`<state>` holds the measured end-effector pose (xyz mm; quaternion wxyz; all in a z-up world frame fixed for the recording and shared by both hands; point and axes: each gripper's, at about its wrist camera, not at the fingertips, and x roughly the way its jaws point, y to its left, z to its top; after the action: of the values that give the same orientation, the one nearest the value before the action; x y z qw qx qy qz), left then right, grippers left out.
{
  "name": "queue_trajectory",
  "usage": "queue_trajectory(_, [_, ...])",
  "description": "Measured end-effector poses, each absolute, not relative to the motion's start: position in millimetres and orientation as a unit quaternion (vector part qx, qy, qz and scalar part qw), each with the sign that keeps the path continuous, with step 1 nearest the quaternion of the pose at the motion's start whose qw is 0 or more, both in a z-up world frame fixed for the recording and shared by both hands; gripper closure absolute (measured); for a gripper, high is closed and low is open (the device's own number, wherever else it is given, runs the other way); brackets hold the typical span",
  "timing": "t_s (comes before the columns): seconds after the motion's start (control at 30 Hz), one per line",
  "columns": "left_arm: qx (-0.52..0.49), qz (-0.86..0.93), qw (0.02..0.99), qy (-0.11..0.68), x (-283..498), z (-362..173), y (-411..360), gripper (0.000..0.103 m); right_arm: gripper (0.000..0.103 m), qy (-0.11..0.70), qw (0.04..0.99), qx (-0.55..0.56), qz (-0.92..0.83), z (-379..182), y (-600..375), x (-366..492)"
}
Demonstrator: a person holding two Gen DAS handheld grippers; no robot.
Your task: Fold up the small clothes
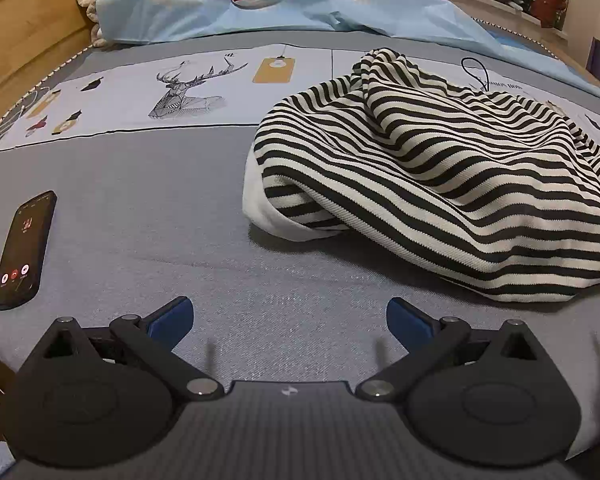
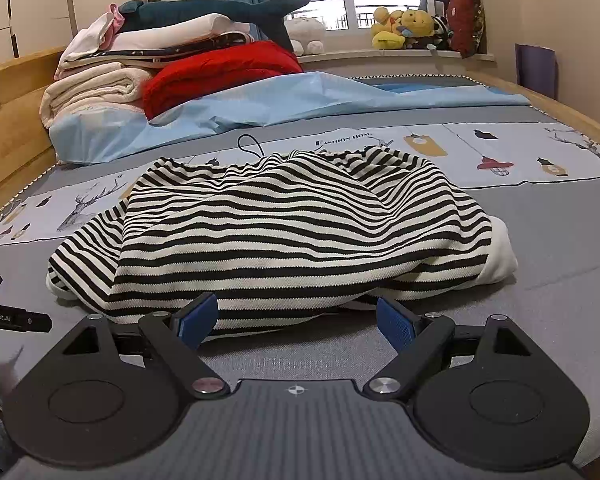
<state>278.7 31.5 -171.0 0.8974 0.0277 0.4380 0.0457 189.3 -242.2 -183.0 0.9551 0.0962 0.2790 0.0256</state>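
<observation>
A black-and-white striped garment [image 1: 440,184] lies crumpled on the grey bed cover, with a white lining showing at its left end. My left gripper [image 1: 290,320] stands open over bare cover, to the near left of the cloth, with nothing between its blue pads. In the right wrist view the same striped garment [image 2: 296,236] fills the middle. My right gripper [image 2: 296,320] is open right at its near hem; the hem lies just beyond the fingertips and is not pinched. The left gripper's body [image 2: 12,316] shows at that view's left edge.
A black phone [image 1: 24,250] with a lit screen lies on the cover at the left. A light blue sheet [image 2: 260,104], a red blanket [image 2: 220,72] and stacked folded bedding [image 2: 100,68] sit at the far side. A wooden bed frame [image 2: 12,132] runs along the left.
</observation>
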Motion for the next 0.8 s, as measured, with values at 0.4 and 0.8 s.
queue_trajectory(0.4, [-0.012, 0.084, 0.895, 0.437, 311, -156, 52, 0.000, 0.016, 0.255, 0.852, 0.446, -0.105, -203, -351, 194])
queue_trajectory(0.8, [0.011, 0.174, 0.868, 0.464, 383, -164, 95, 0.000, 0.015, 0.244, 0.720, 0.627, -0.168, -257, -408, 254])
